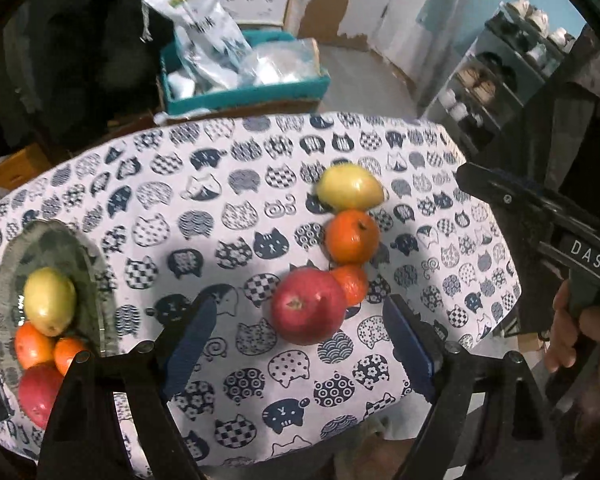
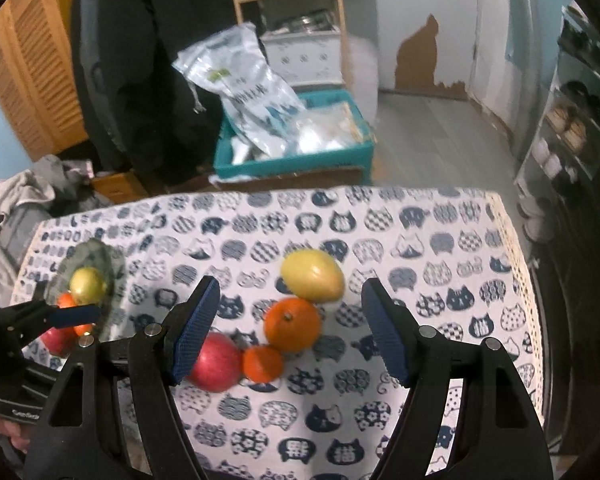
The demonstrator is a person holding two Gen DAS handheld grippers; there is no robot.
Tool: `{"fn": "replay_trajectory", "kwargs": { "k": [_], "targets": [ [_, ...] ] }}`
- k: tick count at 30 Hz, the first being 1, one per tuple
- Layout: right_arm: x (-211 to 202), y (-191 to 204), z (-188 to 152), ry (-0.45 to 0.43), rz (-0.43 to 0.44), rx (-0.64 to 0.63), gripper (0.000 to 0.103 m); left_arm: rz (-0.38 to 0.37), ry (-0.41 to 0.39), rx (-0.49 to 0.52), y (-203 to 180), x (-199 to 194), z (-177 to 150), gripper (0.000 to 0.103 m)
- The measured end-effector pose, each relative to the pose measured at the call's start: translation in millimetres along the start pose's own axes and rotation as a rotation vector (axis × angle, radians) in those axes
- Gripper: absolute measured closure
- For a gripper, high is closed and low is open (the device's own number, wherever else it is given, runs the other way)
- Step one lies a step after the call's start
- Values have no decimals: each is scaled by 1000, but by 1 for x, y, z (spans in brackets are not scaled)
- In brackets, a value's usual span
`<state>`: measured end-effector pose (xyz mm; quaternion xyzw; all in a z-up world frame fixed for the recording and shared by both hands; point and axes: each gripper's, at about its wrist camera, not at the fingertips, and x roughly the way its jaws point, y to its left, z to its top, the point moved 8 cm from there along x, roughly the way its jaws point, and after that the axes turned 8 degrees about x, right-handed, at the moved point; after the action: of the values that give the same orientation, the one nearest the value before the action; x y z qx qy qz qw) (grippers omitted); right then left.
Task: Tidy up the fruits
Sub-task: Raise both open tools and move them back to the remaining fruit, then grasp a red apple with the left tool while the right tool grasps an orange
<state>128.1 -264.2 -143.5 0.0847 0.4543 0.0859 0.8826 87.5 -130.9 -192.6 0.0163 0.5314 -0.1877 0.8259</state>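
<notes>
Now grey plate (image 1: 59, 240) w/ lemon (image 1: 49, 300), 2 oranges (image 1: 31, 346), apple (image 1: 37, 394).

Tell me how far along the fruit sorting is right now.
Roughly half done. The plate already holds four fruits, a yellow one on top. In hand: nothing; the left gripper and right gripper are both open over the table. Left: the red apple, small orange, large orange and yellow fruit lie on the tablecloth.

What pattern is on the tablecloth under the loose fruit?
The tablecloth is white with navy cat-head shapes, each filled with a different pattern. The left wrist view shows it best.
</notes>
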Motion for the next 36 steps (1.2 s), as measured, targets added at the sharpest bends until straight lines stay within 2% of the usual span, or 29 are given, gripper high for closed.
{"fn": "replay_trajectory", "kwargs": {
  "k": [8,23,30,34,36],
  "targets": [
    [18,-18,-11,51,-27,23,29,-14,55,30,-8,36,-9,17],
    [43,-29,-21,107,-56,38,29,-16,179,79,-10,97,-28,17],
    [51,-31,-22,122,-64,44,29,-38,199,82,-8,113,-30,17],
    [57,-31,-22,131,-69,45,29,-83,203,85,-11,117,-30,31],
    [61,-31,-23,138,-70,47,29,-82,199,95,-12,117,-29,31]
  ]
}}
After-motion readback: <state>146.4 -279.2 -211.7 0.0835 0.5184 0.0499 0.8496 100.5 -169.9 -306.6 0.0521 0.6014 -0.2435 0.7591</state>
